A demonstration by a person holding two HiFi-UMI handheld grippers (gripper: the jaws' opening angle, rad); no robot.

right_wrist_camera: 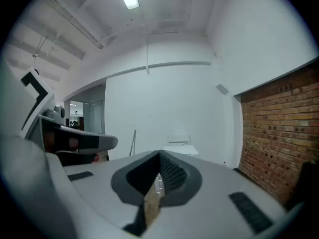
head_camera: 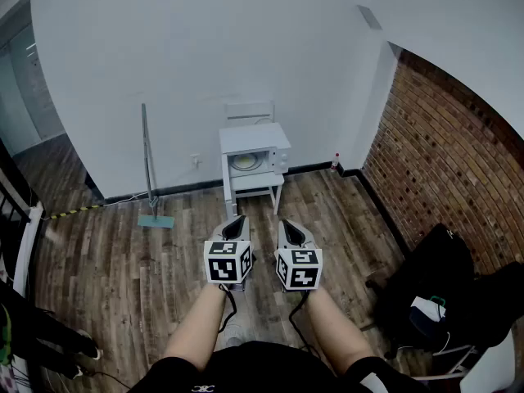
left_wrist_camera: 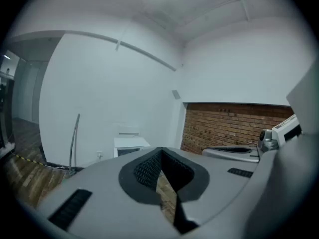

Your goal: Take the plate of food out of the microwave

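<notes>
A white microwave [head_camera: 255, 158] stands on a small white table [head_camera: 257, 187] against the far wall, well ahead of me. Through its front I see a pale round plate [head_camera: 245, 163]; I cannot tell what food is on it. My left gripper [head_camera: 235, 227] and right gripper [head_camera: 289, 229] are held side by side above the wooden floor, both pointing at the microwave and far short of it. Both are shut with nothing between the jaws. The left gripper view shows the microwave [left_wrist_camera: 129, 145] small in the distance, and so does the right gripper view [right_wrist_camera: 180, 149].
A long-handled mop [head_camera: 148, 170] leans on the wall left of the table. A brick wall [head_camera: 442, 154] runs along the right, with a black bag [head_camera: 431, 273] at its foot. A small bottle [head_camera: 336, 160] stands in the corner. Striped tape [head_camera: 72, 212] lies at the left.
</notes>
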